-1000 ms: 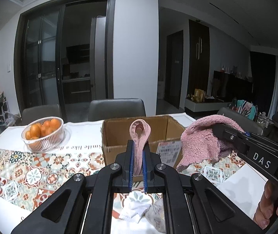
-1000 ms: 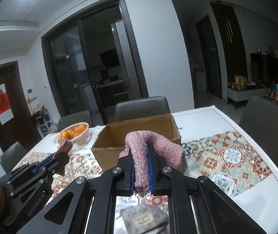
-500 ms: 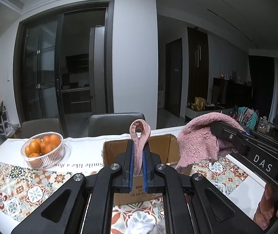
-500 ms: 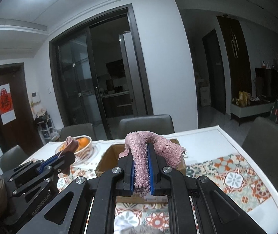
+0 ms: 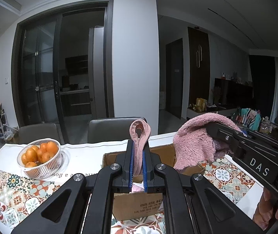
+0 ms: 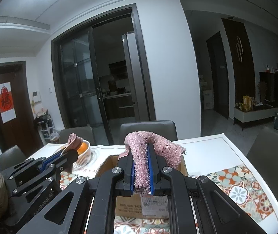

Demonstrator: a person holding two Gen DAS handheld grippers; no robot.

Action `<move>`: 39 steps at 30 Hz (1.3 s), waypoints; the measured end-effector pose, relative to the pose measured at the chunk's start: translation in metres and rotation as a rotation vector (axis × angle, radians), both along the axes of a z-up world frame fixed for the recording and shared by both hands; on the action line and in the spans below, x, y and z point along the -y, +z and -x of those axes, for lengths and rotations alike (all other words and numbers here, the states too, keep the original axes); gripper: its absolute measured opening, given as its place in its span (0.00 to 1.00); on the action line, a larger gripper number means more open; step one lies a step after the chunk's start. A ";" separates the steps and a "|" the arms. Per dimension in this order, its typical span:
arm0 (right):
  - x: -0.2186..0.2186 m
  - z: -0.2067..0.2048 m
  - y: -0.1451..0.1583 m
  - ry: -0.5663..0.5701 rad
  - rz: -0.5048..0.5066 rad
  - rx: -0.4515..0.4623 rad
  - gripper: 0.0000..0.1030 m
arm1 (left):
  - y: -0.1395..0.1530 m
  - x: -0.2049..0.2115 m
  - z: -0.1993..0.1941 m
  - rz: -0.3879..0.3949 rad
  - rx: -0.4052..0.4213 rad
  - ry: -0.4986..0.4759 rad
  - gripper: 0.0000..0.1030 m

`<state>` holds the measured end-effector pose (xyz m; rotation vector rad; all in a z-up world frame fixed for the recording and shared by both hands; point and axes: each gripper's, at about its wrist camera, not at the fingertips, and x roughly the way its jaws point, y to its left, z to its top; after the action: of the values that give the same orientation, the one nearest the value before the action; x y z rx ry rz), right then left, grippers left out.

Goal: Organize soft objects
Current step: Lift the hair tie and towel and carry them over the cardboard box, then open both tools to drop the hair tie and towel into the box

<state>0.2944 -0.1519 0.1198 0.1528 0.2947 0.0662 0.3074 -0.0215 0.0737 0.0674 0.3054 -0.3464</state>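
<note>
My left gripper (image 5: 138, 156) is shut on a smooth pink cloth (image 5: 140, 134) that loops up above its fingers; it also shows at the left of the right wrist view (image 6: 74, 141). My right gripper (image 6: 142, 167) is shut on a fluffy pink towel (image 6: 158, 146), which hangs from it at the right of the left wrist view (image 5: 193, 148). An open cardboard box (image 5: 139, 204) stands on the table just beyond and below both grippers; it also shows in the right wrist view (image 6: 139, 206). Something pink lies inside it.
A white basket of oranges (image 5: 39, 158) stands at the table's left. The table (image 5: 12, 191) has a patterned runner. Grey chairs (image 5: 109, 128) stand at the far side, another at the right (image 6: 271, 156).
Both grippers have risen and moved forward with their cloths, so the box now sits lower and closer under them. The small items on the table in front have dropped out of view.
</note>
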 end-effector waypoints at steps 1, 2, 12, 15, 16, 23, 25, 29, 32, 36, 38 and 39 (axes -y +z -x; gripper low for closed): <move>0.000 -0.003 0.000 0.001 0.002 -0.002 0.12 | -0.002 0.001 -0.004 -0.001 -0.005 0.000 0.09; 0.001 -0.006 0.000 0.004 0.003 -0.005 0.12 | -0.003 0.003 -0.007 -0.003 -0.008 0.001 0.09; 0.004 -0.046 -0.016 0.020 -0.002 -0.053 0.12 | -0.022 0.013 -0.048 -0.013 -0.072 0.001 0.09; 0.004 -0.058 -0.022 0.024 -0.002 -0.076 0.12 | -0.032 0.016 -0.060 -0.017 -0.101 0.001 0.09; 0.003 -0.062 -0.023 0.027 -0.004 -0.084 0.12 | -0.036 0.017 -0.063 -0.023 -0.113 0.003 0.09; 0.004 -0.092 -0.051 0.050 0.007 -0.175 0.12 | -0.065 0.023 -0.087 -0.046 -0.199 0.010 0.09; 0.005 -0.098 -0.058 0.054 0.010 -0.196 0.12 | -0.073 0.026 -0.093 -0.052 -0.223 0.003 0.09; 0.009 -0.107 -0.073 0.052 0.007 -0.242 0.12 | -0.085 0.031 -0.101 -0.070 -0.258 -0.006 0.10; 0.015 -0.114 -0.085 0.053 -0.009 -0.283 0.12 | -0.092 0.034 -0.106 -0.084 -0.281 -0.014 0.10; 0.019 -0.118 -0.096 0.053 -0.022 -0.323 0.12 | -0.096 0.038 -0.110 -0.100 -0.294 -0.022 0.23; 0.021 -0.122 -0.100 0.053 -0.028 -0.341 0.16 | -0.096 0.039 -0.109 -0.101 -0.295 -0.018 0.30; 0.021 -0.122 -0.101 0.055 -0.028 -0.347 0.20 | -0.096 0.039 -0.110 -0.101 -0.295 -0.019 0.34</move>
<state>0.4168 -0.1728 0.0191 0.1845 0.6448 0.0985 0.4169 -0.0604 -0.0223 0.1194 0.6151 -0.3603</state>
